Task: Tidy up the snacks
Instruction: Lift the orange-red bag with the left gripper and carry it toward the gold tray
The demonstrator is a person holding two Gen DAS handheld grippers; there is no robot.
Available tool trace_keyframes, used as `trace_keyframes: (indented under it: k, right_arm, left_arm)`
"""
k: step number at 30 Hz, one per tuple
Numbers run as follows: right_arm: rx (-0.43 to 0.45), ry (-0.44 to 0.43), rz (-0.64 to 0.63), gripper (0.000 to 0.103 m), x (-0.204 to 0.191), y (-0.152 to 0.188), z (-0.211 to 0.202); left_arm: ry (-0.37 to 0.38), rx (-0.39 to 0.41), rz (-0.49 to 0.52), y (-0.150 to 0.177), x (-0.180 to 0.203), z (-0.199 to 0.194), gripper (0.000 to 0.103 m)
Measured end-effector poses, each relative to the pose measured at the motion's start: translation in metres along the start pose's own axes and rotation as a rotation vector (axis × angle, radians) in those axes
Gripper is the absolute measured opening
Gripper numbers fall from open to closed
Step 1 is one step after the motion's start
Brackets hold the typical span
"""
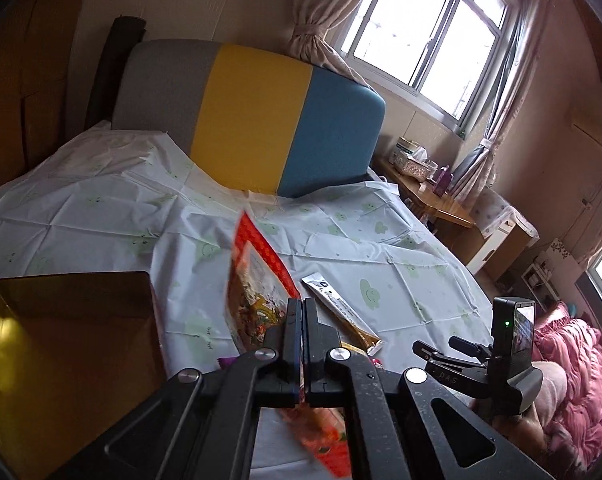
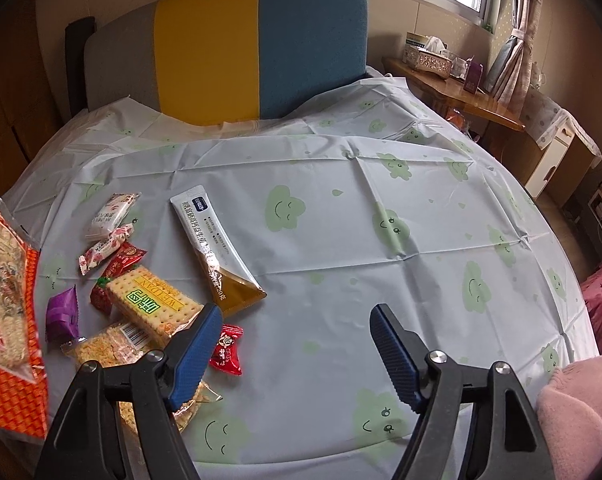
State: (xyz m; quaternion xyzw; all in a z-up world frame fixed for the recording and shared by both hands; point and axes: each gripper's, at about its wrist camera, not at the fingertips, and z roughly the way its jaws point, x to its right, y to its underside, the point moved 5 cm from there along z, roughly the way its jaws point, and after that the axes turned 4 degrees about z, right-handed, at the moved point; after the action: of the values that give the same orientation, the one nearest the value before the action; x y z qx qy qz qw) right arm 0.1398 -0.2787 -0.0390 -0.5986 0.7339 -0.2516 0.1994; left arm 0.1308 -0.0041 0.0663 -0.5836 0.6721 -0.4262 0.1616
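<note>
A gold cardboard box (image 1: 73,344) is seen far left on the cloud-print tabletop (image 2: 341,240). The orange noodle packet (image 1: 257,300) is clamped in the left hand-held gripper (image 1: 303,320), lifted beside it. The right hand-held gripper (image 2: 295,332) is held apart, empty, near the yellow cracker pack (image 2: 153,304).

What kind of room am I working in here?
Most likely a bedroom in a home. The snacks lie on a bed under a cloud-print plastic sheet, against a padded grey, yellow and blue headboard. Beside it stand a wooden desk and a curtained window.
</note>
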Motion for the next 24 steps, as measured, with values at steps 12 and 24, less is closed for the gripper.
trace_keyframes:
  k: [12,24]
  right_arm:
    - [-0.029,0.006,-0.005,0.078,-0.002,0.006,0.003]
    - [-0.048,0.013,-0.004,0.078,-0.002,0.009,0.003]
  left_arm:
    - [-0.065,-0.042,0.014,0.026,-0.053,-0.029,0.000]
    - [0.021,-0.427,0.112,0.109,0.012,0.049,0.067]
